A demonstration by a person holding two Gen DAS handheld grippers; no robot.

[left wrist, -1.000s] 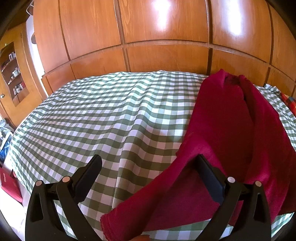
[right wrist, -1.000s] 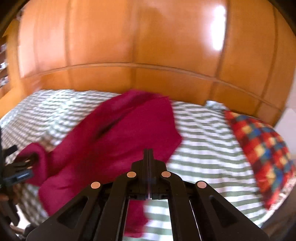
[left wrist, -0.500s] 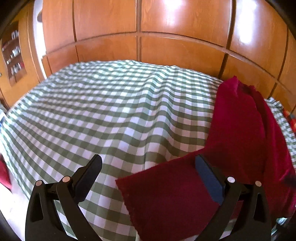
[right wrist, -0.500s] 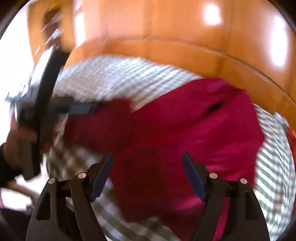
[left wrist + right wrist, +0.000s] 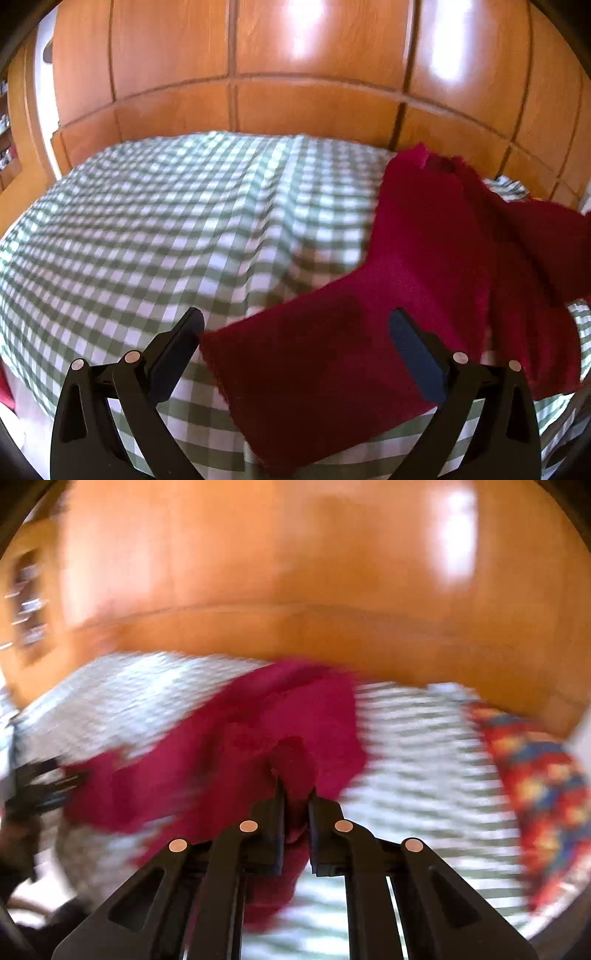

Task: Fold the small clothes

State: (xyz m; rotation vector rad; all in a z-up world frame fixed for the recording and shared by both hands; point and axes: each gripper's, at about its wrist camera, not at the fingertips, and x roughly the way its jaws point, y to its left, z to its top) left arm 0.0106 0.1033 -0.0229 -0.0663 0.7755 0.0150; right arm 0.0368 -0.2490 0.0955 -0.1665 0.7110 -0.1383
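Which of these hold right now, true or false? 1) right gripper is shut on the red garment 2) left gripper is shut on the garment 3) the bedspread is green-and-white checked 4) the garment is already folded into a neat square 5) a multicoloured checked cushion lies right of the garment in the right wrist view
1) True. The right gripper is pinching a bunch of the red garment.
2) False. The left gripper is open, with the garment's near flap between its spread fingers.
3) True. The bedspread is green-and-white checked.
4) False. It lies spread and rumpled, one part lifted.
5) True. The cushion lies at the right edge.
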